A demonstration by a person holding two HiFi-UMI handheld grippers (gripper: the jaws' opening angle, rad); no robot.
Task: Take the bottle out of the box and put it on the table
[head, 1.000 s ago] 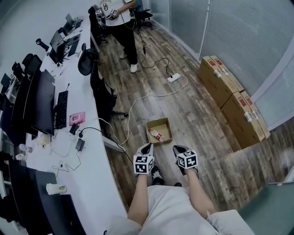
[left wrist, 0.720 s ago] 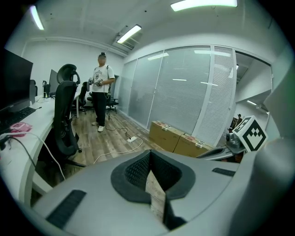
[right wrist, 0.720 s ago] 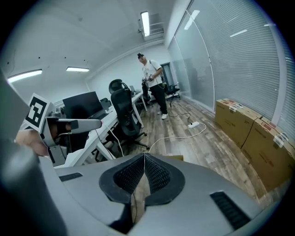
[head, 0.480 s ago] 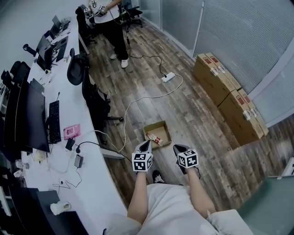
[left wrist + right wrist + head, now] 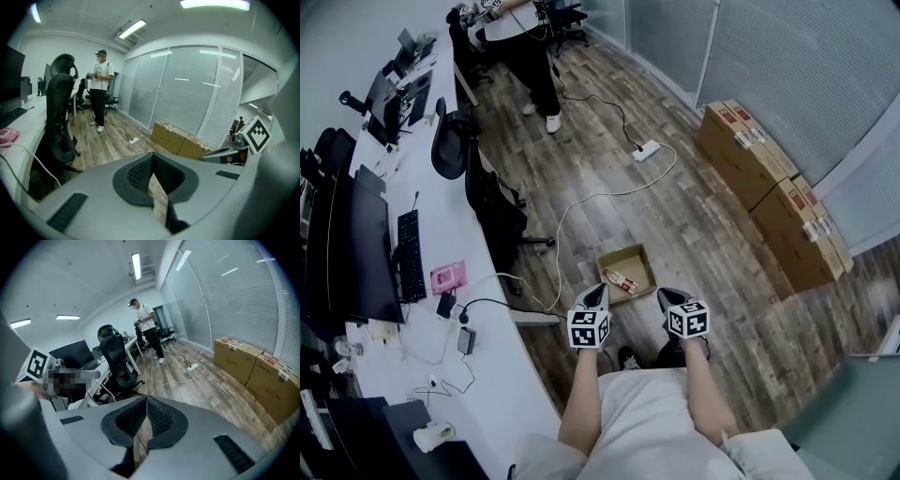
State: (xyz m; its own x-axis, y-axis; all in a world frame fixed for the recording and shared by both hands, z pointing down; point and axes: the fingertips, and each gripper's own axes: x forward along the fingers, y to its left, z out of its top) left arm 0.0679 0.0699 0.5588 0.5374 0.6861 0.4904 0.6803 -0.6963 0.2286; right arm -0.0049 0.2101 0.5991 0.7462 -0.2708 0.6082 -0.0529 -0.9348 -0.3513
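A small plastic bottle [image 5: 622, 280] lies on its side inside the cardboard box [image 5: 639, 253] on the floor. Just short of the box, the left claw [image 5: 598, 292] and the right claw [image 5: 667, 296] are both closed and empty. The bottle is likely light, smooth and squeezable, so pinch it mid-body.

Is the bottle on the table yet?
No, the bottle lies inside the open cardboard box on the wooden floor.

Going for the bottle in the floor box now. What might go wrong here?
Left gripper and right gripper are shut; opened late, they could knock the bottle. It lies flat in the box, so a pinch may drag the box. The cable beside it could trip a foot.
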